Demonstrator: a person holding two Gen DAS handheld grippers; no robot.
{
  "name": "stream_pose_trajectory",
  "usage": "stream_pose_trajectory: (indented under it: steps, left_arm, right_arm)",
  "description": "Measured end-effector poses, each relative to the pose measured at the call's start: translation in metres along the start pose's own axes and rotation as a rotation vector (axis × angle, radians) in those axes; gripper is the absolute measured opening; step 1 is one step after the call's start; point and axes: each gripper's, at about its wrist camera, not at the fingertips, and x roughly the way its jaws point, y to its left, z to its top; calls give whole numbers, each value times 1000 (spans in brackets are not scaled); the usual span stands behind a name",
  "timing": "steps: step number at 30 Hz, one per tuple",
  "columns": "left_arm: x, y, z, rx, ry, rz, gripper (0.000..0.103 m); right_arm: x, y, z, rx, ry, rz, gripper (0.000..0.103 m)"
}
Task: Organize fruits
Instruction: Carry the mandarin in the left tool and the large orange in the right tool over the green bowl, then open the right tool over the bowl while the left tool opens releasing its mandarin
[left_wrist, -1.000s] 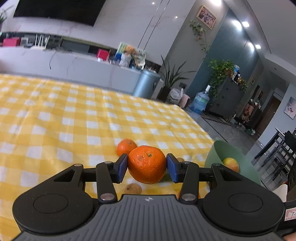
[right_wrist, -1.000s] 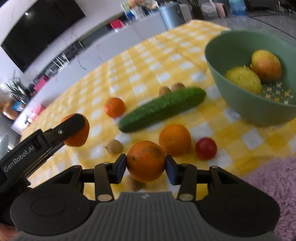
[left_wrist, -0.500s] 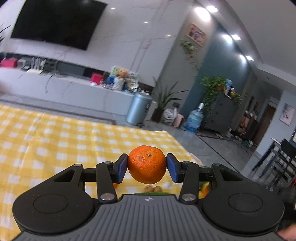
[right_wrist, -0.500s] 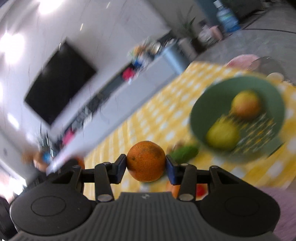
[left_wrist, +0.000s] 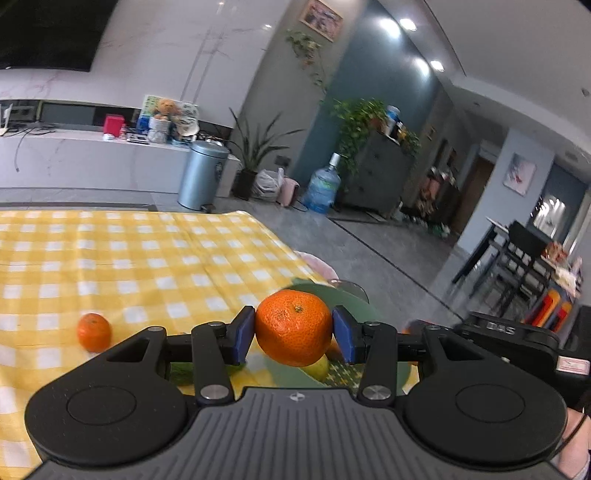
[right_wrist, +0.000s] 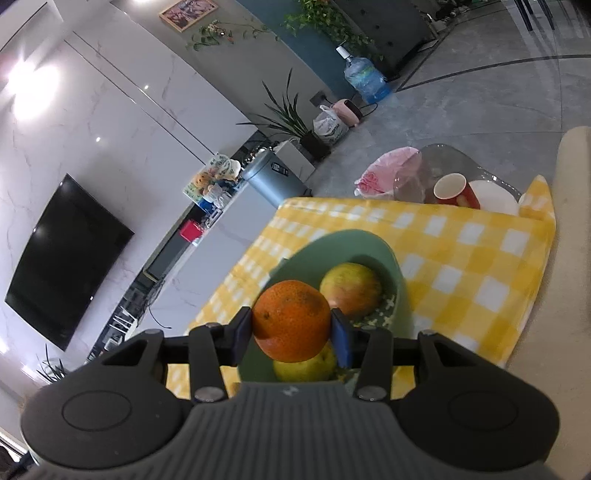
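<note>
In the left wrist view, nearest the lens at bottom centre, our left gripper (left_wrist: 293, 334) has its jaws pinching a bright orange mandarin (left_wrist: 293, 332) between the blue pads (left_wrist: 242, 334). Just behind and below that fruit we see part of a green bowl (left_wrist: 354, 299), with a yellowish fruit peeking out beneath the mandarin. At the left of the frame a small tangerine (left_wrist: 94, 331) lies alone on the counter's yellow checked cloth (left_wrist: 129, 266), and a dark green vegetable shows partly behind the left finger, too hidden to name. At the right edge the dark body of our other gripper intrudes. Further back, past the counter's far edge, stand a grey bin (left_wrist: 202, 175), a potted plant and a water bottle (left_wrist: 322, 184) on the floor.

In the right wrist view, at bottom centre, our right gripper (right_wrist: 291, 334) has its jaws clamped on a duller orange (right_wrist: 291, 319) with dark speckles. It hangs in front of the green bowl (right_wrist: 373, 243), whose rim curves through mid-frame. Inside the bowl, a red-yellow apple (right_wrist: 351, 290) lies beyond the orange and a yellow-green fruit (right_wrist: 306, 367) beneath it. Beyond the bowl the checked cloth (right_wrist: 472, 266) runs to the counter's end at upper right, where a red mug (right_wrist: 454, 190) and a white plate (right_wrist: 493, 195) sit on a glass surface. A black television (right_wrist: 66, 262) hangs on the wall at far left.
</note>
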Motion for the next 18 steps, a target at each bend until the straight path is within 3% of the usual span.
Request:
stream_pose_trajectory:
  steps: [2,6,9,12,18]
  left_arm:
    - [6,-4,-4,13,15,-2,52]
    - [13,-9,-11,19,41,-12,52]
    - [17,-12,-14,13,45,-14,52]
    - [22,-12,-17,4,64,-21,52]
    - [29,-18,-20,25,99,-32,52]
  right_arm:
    - [6,-4,-4,-3,-1,6,43]
    - [17,-3,-9,-39,-15,-88,43]
    - [16,-7,-9,-27,-38,-94,44]
    - [17,-15,-6,-2,-52,-98,55]
    - [9,-18,-3,26,-111,-69,65]
